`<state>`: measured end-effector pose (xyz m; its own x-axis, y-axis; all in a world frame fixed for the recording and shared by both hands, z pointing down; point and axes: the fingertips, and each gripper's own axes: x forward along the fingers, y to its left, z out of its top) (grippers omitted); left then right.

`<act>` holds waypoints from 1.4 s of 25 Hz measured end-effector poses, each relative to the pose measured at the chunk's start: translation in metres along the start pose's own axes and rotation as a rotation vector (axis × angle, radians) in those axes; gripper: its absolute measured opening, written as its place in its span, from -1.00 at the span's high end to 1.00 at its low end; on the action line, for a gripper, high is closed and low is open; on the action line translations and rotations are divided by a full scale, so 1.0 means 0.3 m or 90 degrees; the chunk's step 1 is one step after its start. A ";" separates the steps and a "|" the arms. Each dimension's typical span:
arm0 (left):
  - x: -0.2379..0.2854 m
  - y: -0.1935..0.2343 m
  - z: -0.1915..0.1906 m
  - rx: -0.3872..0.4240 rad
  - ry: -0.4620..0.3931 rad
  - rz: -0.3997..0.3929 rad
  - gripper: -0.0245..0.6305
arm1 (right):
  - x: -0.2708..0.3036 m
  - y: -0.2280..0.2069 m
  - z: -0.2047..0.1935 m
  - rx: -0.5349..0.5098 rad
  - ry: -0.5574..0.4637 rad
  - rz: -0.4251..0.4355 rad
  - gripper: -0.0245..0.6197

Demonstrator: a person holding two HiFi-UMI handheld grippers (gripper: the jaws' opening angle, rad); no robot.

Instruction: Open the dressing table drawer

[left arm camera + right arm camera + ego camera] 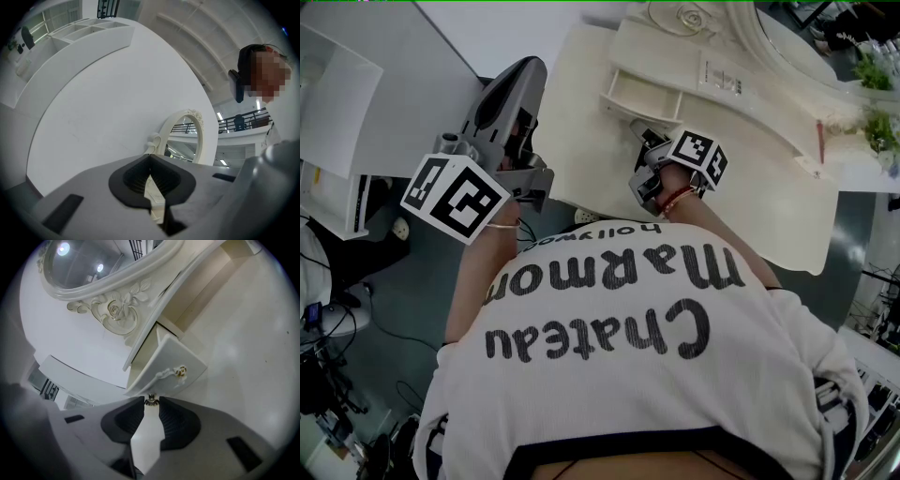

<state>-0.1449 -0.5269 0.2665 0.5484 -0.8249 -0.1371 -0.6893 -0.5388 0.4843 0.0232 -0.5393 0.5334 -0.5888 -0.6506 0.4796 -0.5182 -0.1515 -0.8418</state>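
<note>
Right gripper [151, 402] pinches, by its tips only, the small knob [151, 399] of the drawer [165, 363], which stands partway out below the mirror [84, 258]; left gripper [150, 160] is closed and empty; judged risk: knob slips free, or an off-line pull jams the drawer.

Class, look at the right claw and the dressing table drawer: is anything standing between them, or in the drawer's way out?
Nothing visible. The right claw has its tips on the small knob at the front of the drawer, which stands partly out, and the tabletop before it is bare.
</note>
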 end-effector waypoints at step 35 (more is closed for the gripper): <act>-0.132 -0.229 -0.240 0.026 0.073 -0.053 0.86 | -0.413 0.313 0.016 -0.410 -0.088 0.062 0.78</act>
<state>-0.0852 -0.4450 0.3008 0.6539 -0.7529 -0.0746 -0.6562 -0.6134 0.4395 0.0505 -0.4765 0.3936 -0.5885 -0.7352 0.3364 -0.7594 0.3599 -0.5420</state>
